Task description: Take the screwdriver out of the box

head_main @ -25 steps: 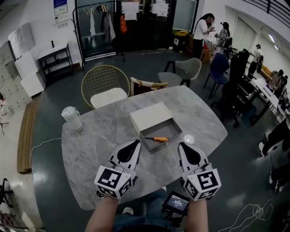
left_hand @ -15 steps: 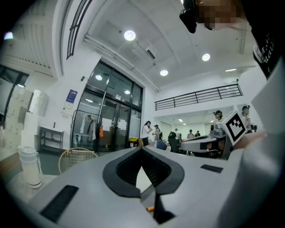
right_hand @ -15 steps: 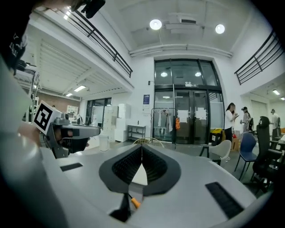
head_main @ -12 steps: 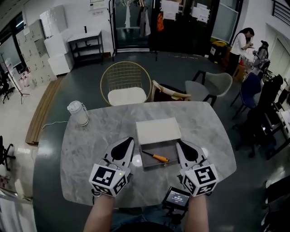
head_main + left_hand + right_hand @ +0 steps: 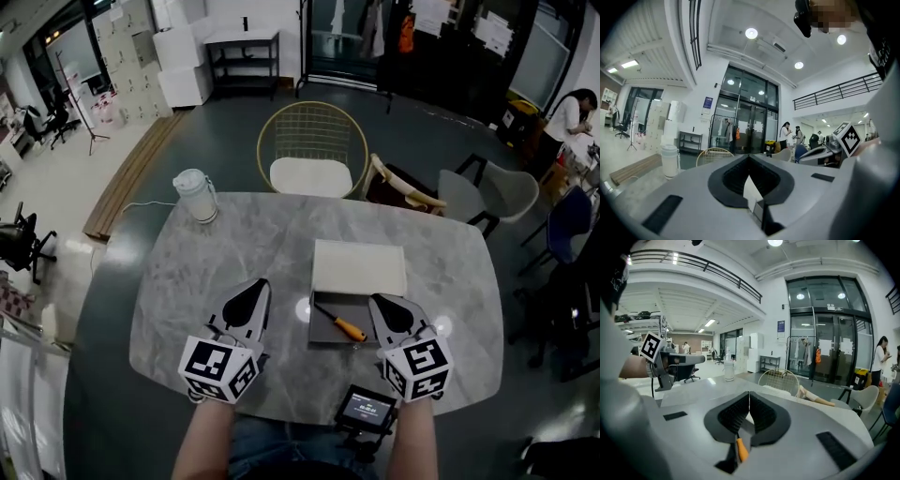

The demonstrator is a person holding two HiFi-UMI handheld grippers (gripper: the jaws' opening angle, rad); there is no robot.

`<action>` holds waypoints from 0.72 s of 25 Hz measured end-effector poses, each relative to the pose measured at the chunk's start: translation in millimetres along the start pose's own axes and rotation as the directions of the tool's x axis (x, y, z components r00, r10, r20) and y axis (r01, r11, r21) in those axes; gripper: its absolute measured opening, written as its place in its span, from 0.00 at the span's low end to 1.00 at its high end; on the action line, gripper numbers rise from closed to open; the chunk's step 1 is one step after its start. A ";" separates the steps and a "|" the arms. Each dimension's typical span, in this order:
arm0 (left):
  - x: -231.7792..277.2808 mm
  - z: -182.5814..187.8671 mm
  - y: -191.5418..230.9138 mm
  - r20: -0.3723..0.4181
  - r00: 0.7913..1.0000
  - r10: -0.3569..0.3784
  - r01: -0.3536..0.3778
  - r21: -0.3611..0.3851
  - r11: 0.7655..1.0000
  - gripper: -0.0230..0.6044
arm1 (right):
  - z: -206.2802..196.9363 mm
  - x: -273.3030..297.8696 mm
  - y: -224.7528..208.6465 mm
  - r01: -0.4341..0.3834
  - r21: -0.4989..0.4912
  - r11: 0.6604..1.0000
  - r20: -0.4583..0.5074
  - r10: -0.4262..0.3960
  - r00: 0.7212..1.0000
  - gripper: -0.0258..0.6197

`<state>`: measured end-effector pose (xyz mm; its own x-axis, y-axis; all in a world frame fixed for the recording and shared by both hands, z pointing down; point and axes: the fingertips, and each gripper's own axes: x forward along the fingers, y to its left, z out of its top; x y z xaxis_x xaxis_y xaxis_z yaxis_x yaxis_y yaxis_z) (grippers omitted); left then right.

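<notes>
Screwdriver (image 5: 338, 322) lies diagonally in the uncovered box (image 5: 313, 324) at frame centre on the bench (image 5: 234, 244); right gripper (image 5: 385, 307) and left gripper (image 5: 252, 296) both have jaws pressed together, empty, so the right should spread, straddle the orange handle, then pinch.

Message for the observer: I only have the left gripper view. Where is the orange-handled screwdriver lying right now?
Observer: The head view shows the orange-handled screwdriver lying inside the open grey box, with its handle toward the person.
Operator: Is the right gripper on it?
Observer: No. The right gripper is at the box's right edge with its jaws together and nothing between them.
Operator: Where is the lid?
Observer: The flat cream lid lies on the grey marble table, against the far side of the box.
</notes>
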<state>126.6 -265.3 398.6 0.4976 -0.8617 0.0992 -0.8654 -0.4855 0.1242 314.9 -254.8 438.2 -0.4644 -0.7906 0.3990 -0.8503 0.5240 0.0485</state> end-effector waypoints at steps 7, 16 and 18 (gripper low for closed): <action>11.1 -25.8 24.6 -0.076 0.997 0.023 -0.025 -0.032 0.999 0.06 | -29.1 37.1 9.2 -0.075 0.011 0.997 -0.131 0.075 0.988 0.08; 38.1 -76.2 42.5 -0.206 0.979 0.001 -0.022 -0.099 0.995 0.06 | -70.8 72.4 9.1 -0.122 0.031 0.992 -0.306 0.126 0.944 0.09; 41.0 -87.0 44.5 -0.230 0.973 -0.004 -0.024 -0.118 0.993 0.06 | -84.2 76.2 13.3 -0.147 0.028 0.989 -0.357 0.147 0.922 0.09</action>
<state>113.6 -309.4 494.1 0.5013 -0.8026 0.3234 -0.8640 -0.4442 0.2370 289.0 -281.4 546.4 -0.4651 -0.5387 0.7025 -0.7796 0.6252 -0.0367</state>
